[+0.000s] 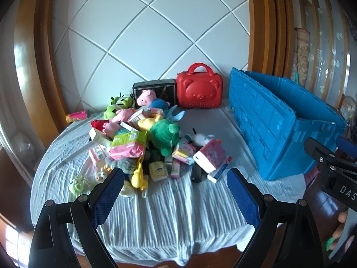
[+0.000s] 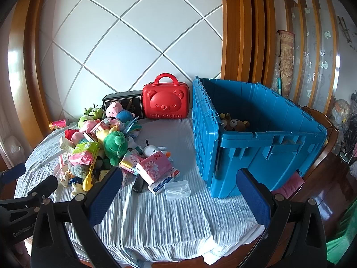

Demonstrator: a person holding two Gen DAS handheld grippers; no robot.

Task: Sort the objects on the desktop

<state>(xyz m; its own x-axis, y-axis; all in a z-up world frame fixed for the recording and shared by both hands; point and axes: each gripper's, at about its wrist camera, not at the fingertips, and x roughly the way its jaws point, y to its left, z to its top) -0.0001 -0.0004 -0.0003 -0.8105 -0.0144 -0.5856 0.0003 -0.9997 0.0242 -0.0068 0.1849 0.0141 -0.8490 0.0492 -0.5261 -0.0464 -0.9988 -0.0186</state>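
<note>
A heap of plush toys, tissue packs and small boxes lies on the cloth-covered table, with a green frog plush (image 1: 164, 134) (image 2: 115, 143) in its middle and a pink tissue pack (image 1: 210, 154) (image 2: 156, 166) at its right edge. A blue crate (image 1: 274, 122) (image 2: 263, 149) stands at the right with a brown bear plush (image 2: 235, 124) inside. My left gripper (image 1: 176, 192) hovers open over the near table edge in front of the heap. My right gripper (image 2: 180, 194) is open too, empty, before the crate's near corner; its body (image 1: 330, 167) also shows at the left wrist view's right side.
A red bear-face case (image 1: 199, 91) (image 2: 166, 102) and a black box (image 1: 154, 89) (image 2: 125, 102) stand at the back by the tiled wall. A pink can (image 1: 77, 116) lies at the far left. A clear plastic case (image 2: 177, 189) rests near the heap. Wooden frames flank the table.
</note>
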